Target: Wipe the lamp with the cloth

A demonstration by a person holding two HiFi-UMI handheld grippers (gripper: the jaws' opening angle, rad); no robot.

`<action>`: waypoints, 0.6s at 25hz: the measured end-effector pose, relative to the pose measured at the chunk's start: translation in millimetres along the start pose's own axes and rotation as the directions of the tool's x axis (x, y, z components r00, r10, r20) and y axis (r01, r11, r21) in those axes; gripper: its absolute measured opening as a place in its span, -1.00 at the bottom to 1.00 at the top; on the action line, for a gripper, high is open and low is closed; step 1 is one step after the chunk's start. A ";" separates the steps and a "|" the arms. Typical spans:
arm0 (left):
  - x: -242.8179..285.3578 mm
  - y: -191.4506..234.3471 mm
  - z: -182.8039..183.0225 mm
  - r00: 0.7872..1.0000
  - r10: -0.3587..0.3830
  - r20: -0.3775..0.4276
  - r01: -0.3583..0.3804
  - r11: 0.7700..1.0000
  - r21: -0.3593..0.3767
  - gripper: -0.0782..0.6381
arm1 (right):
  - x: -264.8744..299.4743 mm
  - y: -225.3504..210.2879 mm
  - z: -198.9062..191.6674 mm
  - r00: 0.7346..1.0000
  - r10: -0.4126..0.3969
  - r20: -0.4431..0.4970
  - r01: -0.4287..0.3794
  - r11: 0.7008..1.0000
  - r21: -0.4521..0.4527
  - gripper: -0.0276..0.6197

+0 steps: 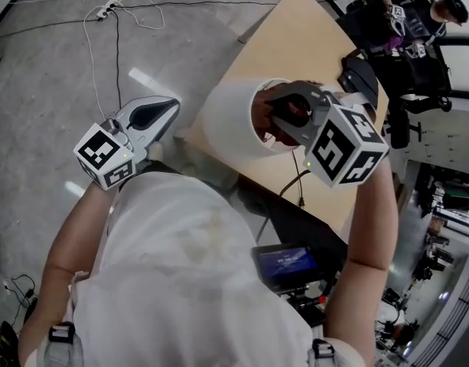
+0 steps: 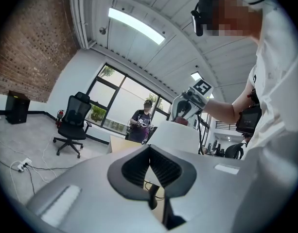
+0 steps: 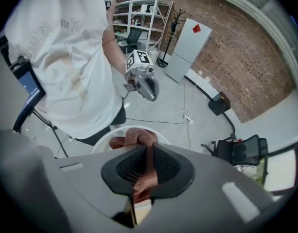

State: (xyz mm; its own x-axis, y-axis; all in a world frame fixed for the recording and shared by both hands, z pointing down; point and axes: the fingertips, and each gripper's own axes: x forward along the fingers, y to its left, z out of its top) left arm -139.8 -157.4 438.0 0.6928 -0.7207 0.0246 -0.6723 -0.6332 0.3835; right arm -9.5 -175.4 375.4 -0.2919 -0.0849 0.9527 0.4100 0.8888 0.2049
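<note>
Your white shirt (image 1: 188,266) filled the lower part of the head view, with a small screen (image 1: 286,262) mounted at your front.

1. Right gripper (image 1: 271,118): it pointed steeply down. Its jaws were narrow and clamped on the cloth (image 1: 262,121). In the right gripper view, the reddish-brown cloth (image 3: 139,141) ran as a strip along the line of the right gripper (image 3: 148,148), between the pads. It bunched into a fold just beyond the fingertips.

2. Lamp (image 1: 223,125): its white drum shade stood directly below the right gripper's tips, long axis upright and open top facing up at the jaws. The round top rim of the lamp (image 3: 102,142) showed just beyond the bunched cloth, which lay at that opening. The lamp (image 2: 180,137) stood on a light wooden table (image 1: 311,44). A dark cable (image 1: 284,193) trailed over the table edge on your side of the right gripper.

3. Left gripper (image 1: 173,104): you held it level, with its tips aimed at the side of the shade, near it but apart. In the left gripper view, the pads of the left gripper (image 2: 149,147) met at the tips with nothing between them. The shade rose ahead of them, slightly to the right.

4. Surroundings: beyond the left gripper's tips and the lamp, another person (image 2: 144,123) stood at the table's far side. A black office chair (image 2: 73,123) stood off to the left.
</note>
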 end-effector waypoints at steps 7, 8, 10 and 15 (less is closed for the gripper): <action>3.8 20.3 0.6 1.000 0.010 -0.004 -0.010 0.999 -0.032 -0.78 | 8.4 -25.2 -49.6 0.936 -0.100 -0.338 0.037 0.982 -0.186 -0.78; 1.2 20.9 -1.0 1.000 0.015 -0.006 -0.015 0.999 -0.031 -0.78 | 8.8 -13.5 -50.2 0.933 -0.053 -0.356 -0.015 0.983 -0.184 -0.78; -3.6 15.1 -5.2 1.000 0.019 -0.013 -0.020 0.999 -0.032 -0.78 | 3.4 15.4 -42.8 0.941 0.058 -0.334 -0.112 0.983 -0.147 -0.78; 13.9 -5.2 -9.7 1.000 -0.001 -0.025 0.000 1.000 -0.022 -0.78 | -4.4 40.9 -26.0 0.970 0.216 -0.110 -0.222 0.974 -0.050 -0.78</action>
State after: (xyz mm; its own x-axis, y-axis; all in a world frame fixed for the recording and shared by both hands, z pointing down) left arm -124.2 -161.3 445.3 0.6996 -0.7129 0.0479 -0.6665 -0.6269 0.4035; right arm 31.1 -150.4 385.5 -0.0995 0.0595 0.9933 0.5073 0.8618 -0.0008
